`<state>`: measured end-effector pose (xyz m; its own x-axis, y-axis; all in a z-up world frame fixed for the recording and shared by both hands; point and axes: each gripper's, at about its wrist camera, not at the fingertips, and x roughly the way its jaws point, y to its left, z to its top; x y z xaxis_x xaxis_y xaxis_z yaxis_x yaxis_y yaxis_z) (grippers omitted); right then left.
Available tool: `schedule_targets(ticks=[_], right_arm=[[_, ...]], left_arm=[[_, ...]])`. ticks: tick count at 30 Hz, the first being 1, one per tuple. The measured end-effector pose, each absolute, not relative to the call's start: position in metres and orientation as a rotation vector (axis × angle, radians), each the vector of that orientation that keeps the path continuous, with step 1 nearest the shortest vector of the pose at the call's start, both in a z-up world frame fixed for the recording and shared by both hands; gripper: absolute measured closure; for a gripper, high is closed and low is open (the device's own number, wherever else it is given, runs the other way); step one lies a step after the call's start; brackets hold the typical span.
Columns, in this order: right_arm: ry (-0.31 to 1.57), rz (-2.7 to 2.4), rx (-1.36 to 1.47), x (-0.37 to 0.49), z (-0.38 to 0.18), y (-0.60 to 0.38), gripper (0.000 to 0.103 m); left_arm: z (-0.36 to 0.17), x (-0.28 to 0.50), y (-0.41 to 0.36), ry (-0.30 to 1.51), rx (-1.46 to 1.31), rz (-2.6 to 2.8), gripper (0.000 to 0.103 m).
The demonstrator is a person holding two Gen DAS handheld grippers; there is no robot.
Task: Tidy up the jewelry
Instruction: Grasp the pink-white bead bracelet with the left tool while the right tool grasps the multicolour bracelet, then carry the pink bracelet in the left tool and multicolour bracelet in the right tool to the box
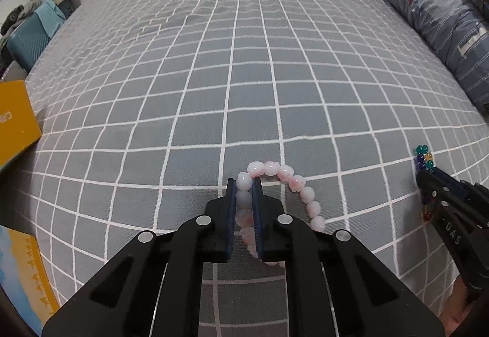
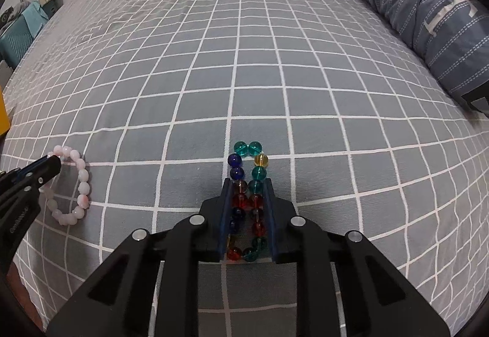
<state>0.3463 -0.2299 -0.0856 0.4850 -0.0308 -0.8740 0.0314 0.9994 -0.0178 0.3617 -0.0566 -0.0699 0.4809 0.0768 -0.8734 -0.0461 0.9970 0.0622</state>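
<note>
Item one: a bracelet of pale pink rounded stone beads, lying on the bed's grey bedsheet with a white grid pattern. I am seeing my left gripper clamping one side of its loop, the blue-padded fingers pressing in on the beads between them.

Item two: a bracelet of translucent glass beads in teal, blue, red and amber, lying on the same sheet, well apart to the right of the pink one. My right gripper is squeezing it into a narrow loop, both strands sitting pinched between the fingers.

Surroundings: a rolled blue striped quilt is lying along the right edge, and a yellow cardboard box is sitting at the left.
</note>
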Motion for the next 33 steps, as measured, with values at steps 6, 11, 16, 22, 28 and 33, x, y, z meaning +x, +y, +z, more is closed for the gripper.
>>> schedule_targets(ticks=[6,11,16,22,28,33], right_arm=[[1.042,-0.045,0.010,0.341,-0.075,-0.233,0.085],[1.017,-0.053,0.005,0.336,-0.065,-0.233,0.085],[0.980,-0.060,-0.004,0.328,-0.049,-0.230,0.085],[0.931,-0.061,-0.005,0.317,-0.028,-0.227,0.085],[0.880,-0.059,-0.005,0.300,-0.004,-0.219,0.084],[0.835,-0.058,-0.019,0.284,0.017,-0.211,0.084]], left_arm=[[-0.054,0.354,-0.060,1.037,0.020,0.066,0.093],[-0.040,0.346,-0.063,1.009,0.021,0.055,0.093],[-0.028,0.341,-0.064,0.980,0.019,0.048,0.093],[-0.012,0.332,-0.061,0.948,0.000,0.034,0.093],[0.007,0.321,-0.053,0.912,-0.027,0.026,0.093],[0.022,0.309,-0.048,0.893,-0.028,0.024,0.093]])
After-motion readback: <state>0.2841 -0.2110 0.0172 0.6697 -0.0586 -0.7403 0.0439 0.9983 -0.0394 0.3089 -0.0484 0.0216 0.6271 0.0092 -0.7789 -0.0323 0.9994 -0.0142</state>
